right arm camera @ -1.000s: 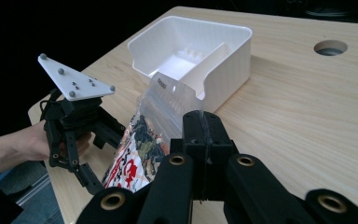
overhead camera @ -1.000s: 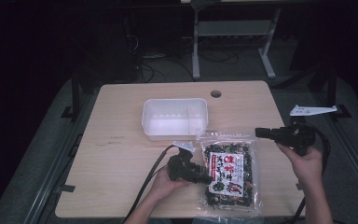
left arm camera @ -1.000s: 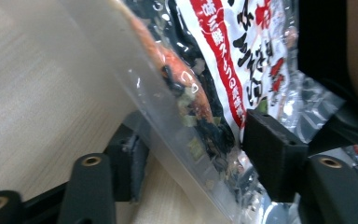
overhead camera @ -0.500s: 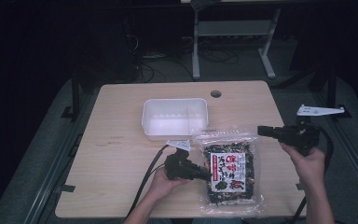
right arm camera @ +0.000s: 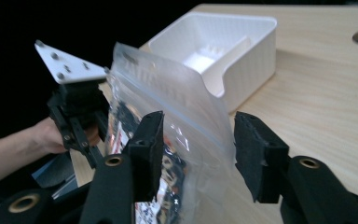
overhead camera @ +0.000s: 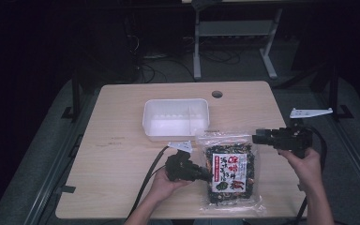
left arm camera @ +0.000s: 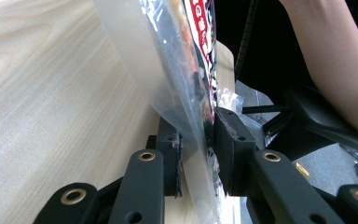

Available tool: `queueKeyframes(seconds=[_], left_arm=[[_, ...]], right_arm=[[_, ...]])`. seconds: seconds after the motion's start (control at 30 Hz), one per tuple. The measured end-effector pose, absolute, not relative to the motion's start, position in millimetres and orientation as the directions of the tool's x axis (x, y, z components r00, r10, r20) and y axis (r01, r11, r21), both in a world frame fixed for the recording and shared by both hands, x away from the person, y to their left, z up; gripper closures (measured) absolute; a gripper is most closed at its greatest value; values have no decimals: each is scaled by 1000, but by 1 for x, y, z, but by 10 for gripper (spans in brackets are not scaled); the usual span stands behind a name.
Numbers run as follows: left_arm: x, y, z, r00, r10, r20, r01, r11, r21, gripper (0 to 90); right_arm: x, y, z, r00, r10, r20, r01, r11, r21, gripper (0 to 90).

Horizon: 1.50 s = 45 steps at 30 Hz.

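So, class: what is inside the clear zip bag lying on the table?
The clear zip bag holds a dark packet with a red and white label and dark bits showing around it. The label and the left gripper cover the rest, so what those bits are cannot be told.

Bare table (overhead camera: 117, 154) left of white tray (overhead camera: 176, 117), snack bag (overhead camera: 229, 173) blocking front right

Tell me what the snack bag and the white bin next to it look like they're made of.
The snack bag looks like thin clear glossy plastic film: see-through, creased, with a zip strip near its top. The white bin looks like moulded rigid plastic, matte, with finely ribbed outer walls and an inner divider.
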State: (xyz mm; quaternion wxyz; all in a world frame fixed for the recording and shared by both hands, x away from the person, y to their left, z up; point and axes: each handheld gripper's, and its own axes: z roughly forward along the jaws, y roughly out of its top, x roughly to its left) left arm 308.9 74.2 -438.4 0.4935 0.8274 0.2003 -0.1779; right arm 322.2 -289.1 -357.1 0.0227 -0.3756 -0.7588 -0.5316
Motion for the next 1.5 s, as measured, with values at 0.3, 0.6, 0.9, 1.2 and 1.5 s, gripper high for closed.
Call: queueKeyframes(seconds=[0.3,0.6,0.9,1.2,1.5], left_arm=[[308,72,-435,867,151,-474,489,-442,752,723],[308,76,-432,874,160,-460,479,-447,755,700],[308,88,-425,895,227,-383,446,-454,771,585],[302,107,-414,911,289,-293,404,-500,766,547],[294,125,-407,922,330,-204,364,-554,749,511]], right_arm=[[328,-272,-372,-759,459,461,609,250,753,611],[325,-267,-369,-805,371,463,574,288,767,717],[316,-264,-352,-843,330,425,519,289,805,778],[305,-266,-332,-850,387,357,474,264,840,780],[298,-262,-318,-835,453,313,457,253,853,782]])
